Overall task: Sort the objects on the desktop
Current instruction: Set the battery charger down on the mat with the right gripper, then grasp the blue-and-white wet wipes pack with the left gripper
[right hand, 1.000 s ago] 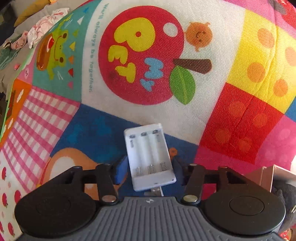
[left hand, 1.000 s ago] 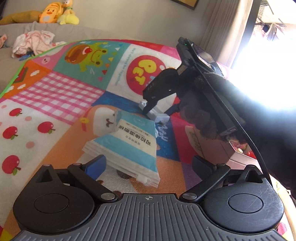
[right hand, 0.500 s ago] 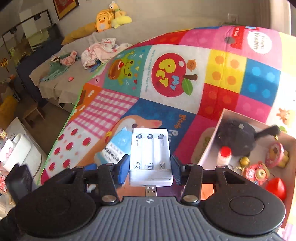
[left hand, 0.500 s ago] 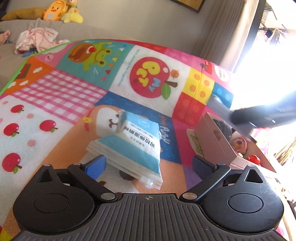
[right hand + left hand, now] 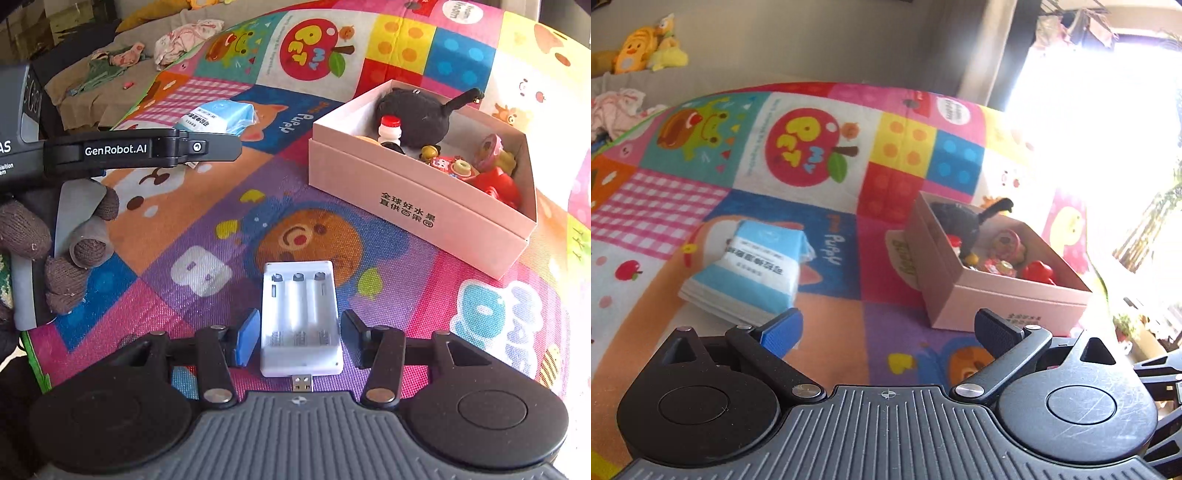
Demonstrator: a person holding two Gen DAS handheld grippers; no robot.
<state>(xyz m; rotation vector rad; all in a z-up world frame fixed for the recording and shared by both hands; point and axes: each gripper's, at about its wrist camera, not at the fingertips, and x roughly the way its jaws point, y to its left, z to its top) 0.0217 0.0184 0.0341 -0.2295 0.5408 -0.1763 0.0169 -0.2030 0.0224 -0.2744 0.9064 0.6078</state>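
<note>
Charger on mat, box behind (toys inside), tissue pack far left

Woven cloth mat, glossy white plastic charger, matt cardboard box

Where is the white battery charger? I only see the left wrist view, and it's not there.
Observer: The battery charger sits between the fingers of the right gripper, whose jaws have just been opening; neither pad touches it.
Operator: Is it inside the box?
Observer: No. It appears to lie on the mat, in front of the pink box and outside it.
Operator: Any batteries loaded?
Observer: None. All three slots are empty.
</note>
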